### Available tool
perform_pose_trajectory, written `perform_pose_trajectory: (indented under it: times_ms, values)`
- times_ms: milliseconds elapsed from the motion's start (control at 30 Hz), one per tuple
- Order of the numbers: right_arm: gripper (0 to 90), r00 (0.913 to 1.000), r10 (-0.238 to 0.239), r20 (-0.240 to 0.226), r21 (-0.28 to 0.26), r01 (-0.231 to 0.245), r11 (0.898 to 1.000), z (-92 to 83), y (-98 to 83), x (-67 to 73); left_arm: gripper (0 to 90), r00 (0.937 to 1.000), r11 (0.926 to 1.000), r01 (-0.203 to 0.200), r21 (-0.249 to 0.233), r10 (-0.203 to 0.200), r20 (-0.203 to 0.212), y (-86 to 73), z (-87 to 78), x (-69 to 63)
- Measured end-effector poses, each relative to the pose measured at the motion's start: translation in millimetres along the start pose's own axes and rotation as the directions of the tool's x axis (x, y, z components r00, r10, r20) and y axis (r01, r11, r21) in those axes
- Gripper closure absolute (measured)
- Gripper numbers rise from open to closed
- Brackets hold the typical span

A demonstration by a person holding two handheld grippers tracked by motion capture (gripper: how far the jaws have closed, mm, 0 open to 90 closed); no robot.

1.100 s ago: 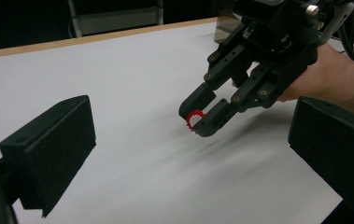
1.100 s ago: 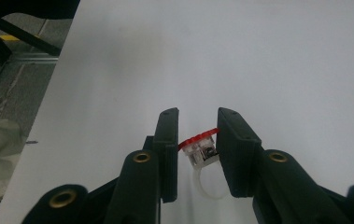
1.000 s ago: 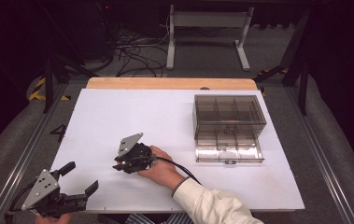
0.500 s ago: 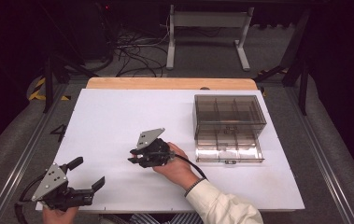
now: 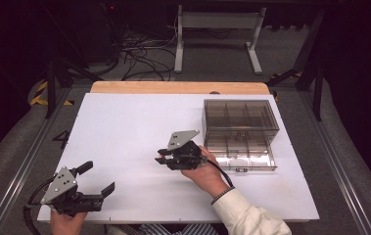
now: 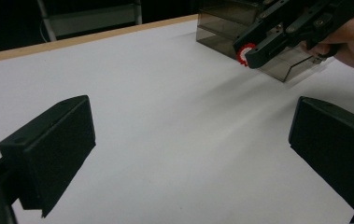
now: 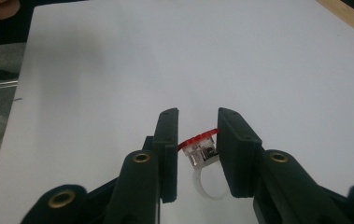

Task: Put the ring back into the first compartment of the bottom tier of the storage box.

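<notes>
One red-topped ring (image 7: 201, 156) clenched in right gripper (image 5: 166, 156); compartment box (image 5: 240, 134) lies right of it at frame centre-right; left gripper (image 5: 97, 178) spread, empty.

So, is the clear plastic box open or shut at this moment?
Open. The clear plastic box has its lid raised behind the divided tray, whose compartments lie uncovered on the table.

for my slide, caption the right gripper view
Right gripper clamps a small red-topped clear plastic ring above the white table.
</notes>
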State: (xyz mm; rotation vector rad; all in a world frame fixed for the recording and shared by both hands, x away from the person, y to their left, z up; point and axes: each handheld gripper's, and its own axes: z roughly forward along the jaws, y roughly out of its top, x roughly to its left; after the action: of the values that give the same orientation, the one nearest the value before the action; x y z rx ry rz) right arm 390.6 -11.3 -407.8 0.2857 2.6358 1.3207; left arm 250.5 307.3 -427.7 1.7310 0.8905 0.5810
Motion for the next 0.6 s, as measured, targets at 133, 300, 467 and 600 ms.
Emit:
perform_pose_trajectory:
  times_ms: [133, 300, 467, 600]
  values:
    - [70.1, 0.9997, 0.004, 0.025, 0.001, -0.004, 1.0, -13.6, -4.4, -4.1, 1.2, 1.0, 1.0, -0.002, -0.001, 0.002, -0.001, 0.0, -0.3, -0.5]
    - [70.2, 0.9986, 0.016, 0.05, -0.003, -0.016, 1.0, -28.5, -10.1, -9.5, 1.2, 1.0, 1.0, 0.002, 0.002, -0.002, -0.002, -0.7, -1.1, -0.8]
    - [70.1, 0.9966, 0.023, 0.079, 0.0, -0.023, 1.0, -42.8, -16.0, -14.0, 1.2, 1.0, 1.0, 0.003, 0.003, -0.003, -0.004, -1.0, -2.0, -0.7]
    - [70.1, 0.9944, 0.043, 0.097, -0.008, -0.042, 0.999, -55.6, -21.8, -18.6, 1.2, 1.0, 1.0, 0.003, 0.002, -0.003, -0.005, -1.1, -1.7, -0.7]
